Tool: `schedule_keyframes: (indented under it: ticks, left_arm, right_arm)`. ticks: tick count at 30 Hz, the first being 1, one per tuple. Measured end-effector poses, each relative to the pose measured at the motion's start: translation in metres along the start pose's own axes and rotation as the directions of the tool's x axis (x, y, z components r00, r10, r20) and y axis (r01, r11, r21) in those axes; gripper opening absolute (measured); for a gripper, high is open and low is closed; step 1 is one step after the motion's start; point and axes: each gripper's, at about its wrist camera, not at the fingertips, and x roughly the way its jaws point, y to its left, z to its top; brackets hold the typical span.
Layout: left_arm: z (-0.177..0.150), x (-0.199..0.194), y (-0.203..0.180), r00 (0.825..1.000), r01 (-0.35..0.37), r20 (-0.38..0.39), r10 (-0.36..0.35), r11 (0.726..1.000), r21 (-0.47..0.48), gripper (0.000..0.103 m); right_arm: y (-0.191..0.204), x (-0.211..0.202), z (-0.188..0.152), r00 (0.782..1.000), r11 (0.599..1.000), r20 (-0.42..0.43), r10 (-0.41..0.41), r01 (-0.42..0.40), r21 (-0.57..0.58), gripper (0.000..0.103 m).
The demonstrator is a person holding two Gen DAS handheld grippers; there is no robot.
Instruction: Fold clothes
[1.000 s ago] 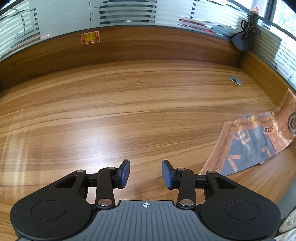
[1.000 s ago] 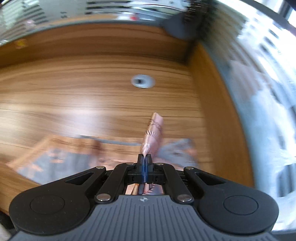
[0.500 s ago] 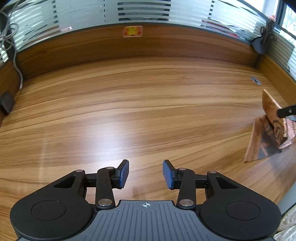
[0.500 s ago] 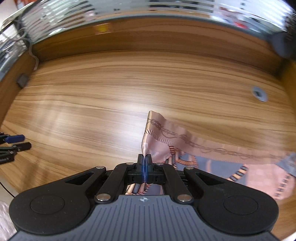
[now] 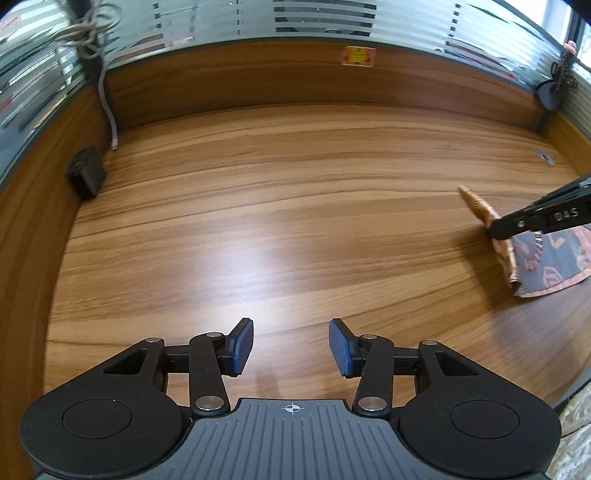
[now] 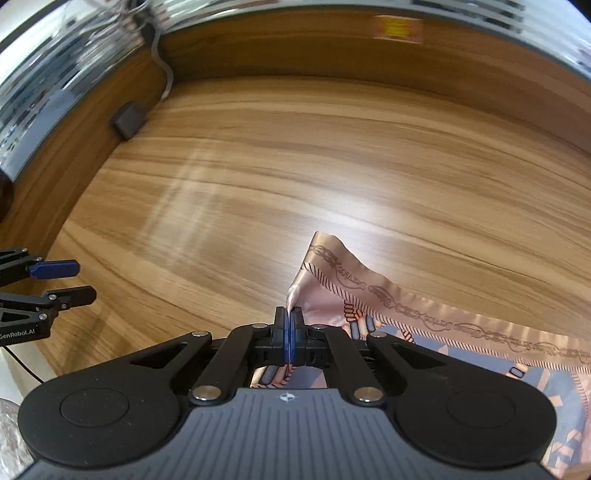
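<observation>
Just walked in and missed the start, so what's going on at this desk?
A person is folding a patterned scarf on the wooden desk with two handheld claws. The right claw is shut on a corner of the scarf, lifting it while the rest trails on the desk. The left claw is open and holds nothing.

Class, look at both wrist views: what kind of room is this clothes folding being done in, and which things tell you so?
Probably an office. The wooden desk has a raised back panel, frosted striped glass partitions stand behind it, and a cable grommet is set into its top. The right gripper holds a patterned scarf.
</observation>
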Motion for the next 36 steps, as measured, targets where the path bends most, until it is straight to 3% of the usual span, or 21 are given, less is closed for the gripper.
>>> schedule_keyframes:
  ticks: [10, 17, 28, 31, 33, 35, 36]
  left_arm:
    - [-0.019, -0.012, 0.028, 1.0, 0.019, -0.007, -0.019, 1.0, 0.009, 0.049]
    - [-0.033, -0.022, 0.044, 0.999, 0.033, -0.009, -0.033, 0.999, 0.017, 0.057]
    - [-0.052, -0.036, 0.021, 1.0, 0.012, -0.009, -0.012, 1.0, 0.013, 0.058]
    - [-0.051, -0.034, 0.022, 1.0, 0.016, -0.007, -0.016, 1.0, 0.015, 0.059]
    - [-0.05, -0.032, 0.023, 1.0, 0.018, -0.007, -0.018, 1.0, 0.017, 0.059]
    - [-0.049, -0.031, 0.024, 1.0, 0.021, -0.006, -0.021, 1.0, 0.018, 0.059]
    - [-0.049, -0.031, 0.024, 1.0, 0.022, -0.005, -0.022, 1.0, 0.019, 0.059]
  right_arm:
    - [0.084, 0.062, 0.028, 0.995, 0.996, -0.053, 0.079, -0.08, -0.027, 0.001]
    - [0.133, 0.091, 0.042, 0.987, 0.989, -0.085, 0.136, -0.14, -0.045, 0.001]
    - [0.201, 0.13, 0.053, 0.969, 0.967, -0.136, 0.205, -0.222, -0.121, 0.001]
    - [0.214, 0.136, 0.053, 0.967, 0.963, -0.143, 0.21, -0.23, -0.14, 0.005]
    - [0.217, 0.137, 0.053, 0.966, 0.961, -0.139, 0.217, -0.237, -0.141, 0.012]
    - [0.216, 0.133, 0.053, 0.966, 0.961, -0.125, 0.224, -0.24, -0.135, 0.029]
    - [0.213, 0.129, 0.052, 0.967, 0.962, -0.117, 0.225, -0.24, -0.133, 0.029]
